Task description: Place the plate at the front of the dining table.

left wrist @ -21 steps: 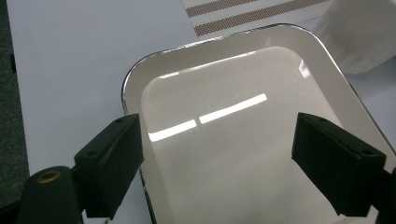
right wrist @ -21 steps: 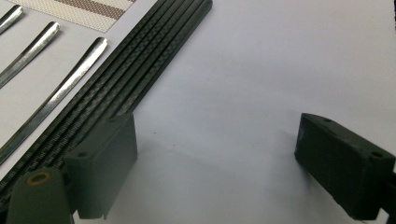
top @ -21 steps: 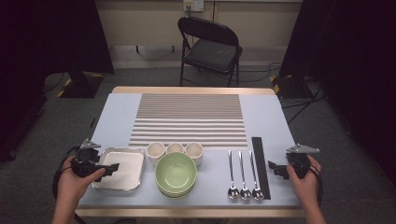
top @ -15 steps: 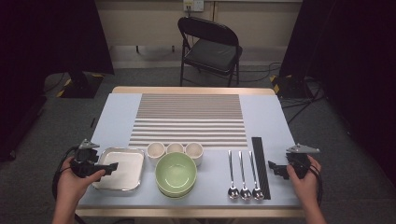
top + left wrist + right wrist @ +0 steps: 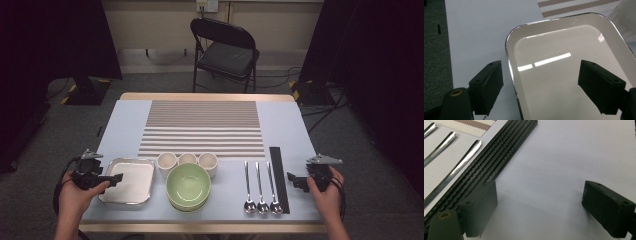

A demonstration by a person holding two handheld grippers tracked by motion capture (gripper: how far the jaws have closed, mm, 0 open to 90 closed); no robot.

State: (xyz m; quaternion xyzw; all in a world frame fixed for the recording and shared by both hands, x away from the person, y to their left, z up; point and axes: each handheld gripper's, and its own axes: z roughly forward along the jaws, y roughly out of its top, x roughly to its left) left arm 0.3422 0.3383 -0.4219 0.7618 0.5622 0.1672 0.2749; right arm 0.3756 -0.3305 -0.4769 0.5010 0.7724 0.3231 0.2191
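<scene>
Blue table (image 5: 125, 120), left gripper (image 5: 116, 178) agape over metal tray (image 5: 129, 181)

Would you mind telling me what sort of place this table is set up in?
Probably a recording studio or lab rather than a dining room: black curtains hang on both sides, cables trail over grey carpet, and a lone folding chair faces the table of neatly arranged tableware.

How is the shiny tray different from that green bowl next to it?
The metal tray is a shallow rectangle with rounded corners and a mirror-like silver finish; the green bowl is round, deep and matte. The tray lies single, while the bowl sits stacked on another. Both are empty, near the table's front edge.
</scene>
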